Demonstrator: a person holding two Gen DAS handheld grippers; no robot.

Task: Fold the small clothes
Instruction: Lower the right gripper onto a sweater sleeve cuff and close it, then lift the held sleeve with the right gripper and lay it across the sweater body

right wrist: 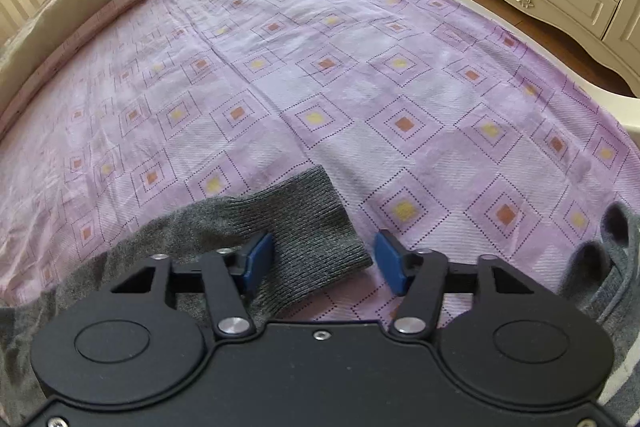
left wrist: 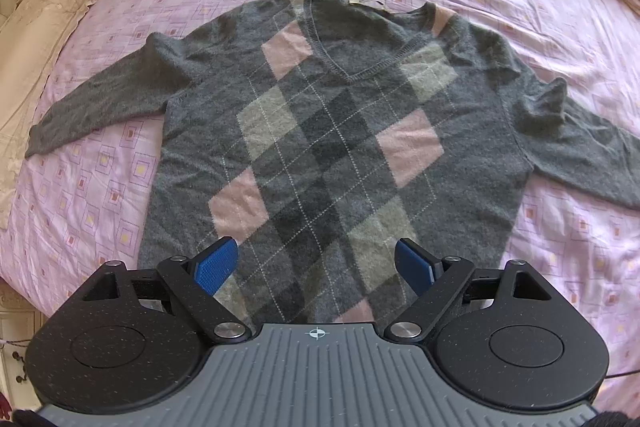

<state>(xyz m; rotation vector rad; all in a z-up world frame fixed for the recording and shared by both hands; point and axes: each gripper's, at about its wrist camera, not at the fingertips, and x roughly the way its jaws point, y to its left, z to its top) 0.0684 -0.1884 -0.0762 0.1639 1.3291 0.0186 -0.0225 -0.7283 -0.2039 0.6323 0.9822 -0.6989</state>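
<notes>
On a bed's pink square-print sheet [left wrist: 100, 187], a grey argyle knit sweater [left wrist: 320, 147] lies flat for folding; left gripper [left wrist: 316, 267] hovers unclenched at six o'clock, right gripper [right wrist: 324, 261] spread around the sleeve cuff [right wrist: 304, 227].

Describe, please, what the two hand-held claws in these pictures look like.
Both are speckled black, with two round discs at the base and hinged links with silver pivot pins carrying blue textured pads. The left claw has a grey ribbed plate marked with a small crosshair. The right claw has a plain black plate with a screw at its middle. No cables or sleeves show clearly.
</notes>
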